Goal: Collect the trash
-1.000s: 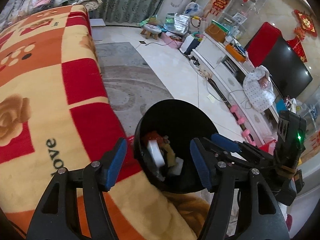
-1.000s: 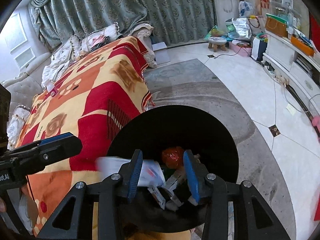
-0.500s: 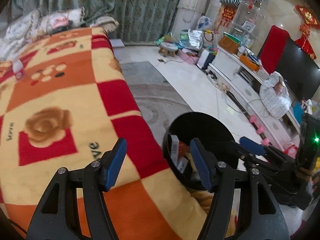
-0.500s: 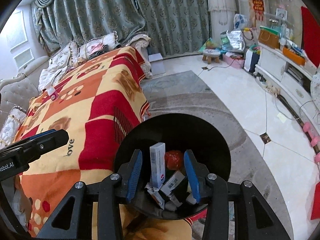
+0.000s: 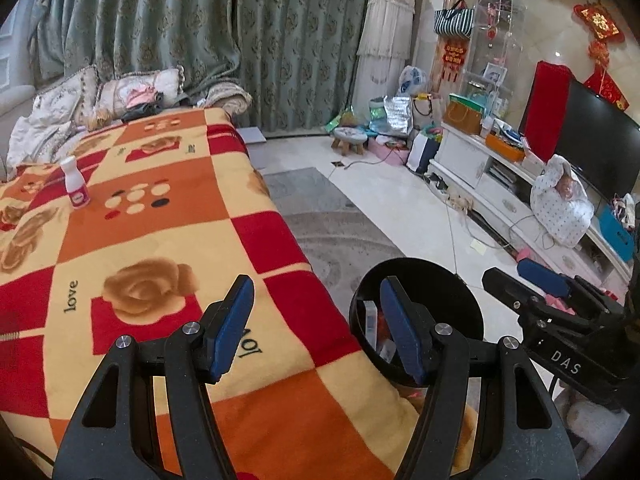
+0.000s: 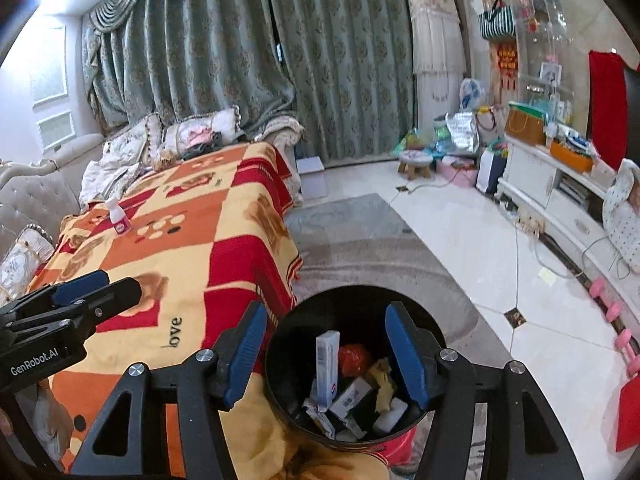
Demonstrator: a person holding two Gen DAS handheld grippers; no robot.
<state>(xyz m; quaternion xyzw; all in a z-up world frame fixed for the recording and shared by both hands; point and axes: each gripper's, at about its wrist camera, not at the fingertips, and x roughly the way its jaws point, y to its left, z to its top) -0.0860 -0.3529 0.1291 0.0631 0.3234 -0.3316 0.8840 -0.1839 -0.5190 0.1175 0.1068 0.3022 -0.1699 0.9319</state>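
Observation:
A black trash bin (image 6: 352,308) stands on the floor against the blanket-covered couch and holds several bits of trash. Among them are an upright white box (image 6: 327,364) and a red wrapper (image 6: 354,358). My right gripper (image 6: 326,332) hovers above the bin with its jaws opening and nothing between the pads. My left gripper (image 5: 316,320) is open and empty over the blanket's edge, left of the bin (image 5: 436,292). A small white bottle (image 5: 76,184) with a pink label stands far back on the blanket (image 5: 160,240); the right wrist view shows the bottle (image 6: 118,216) too.
A grey rug (image 6: 360,232) and pale tiles (image 6: 500,272) spread beyond the bin. A white TV cabinet (image 5: 472,160) runs along the right wall, with pink dumbbells (image 6: 608,304) at its foot. A small stool (image 5: 350,140) and bags sit by the curtains. Cushions (image 5: 132,88) lie at the couch's far end.
Both grippers rose and tipped upward, so the room and the bottle came into view. The right gripper let go of the white box, which now stands in the bin, and its jaws spread.

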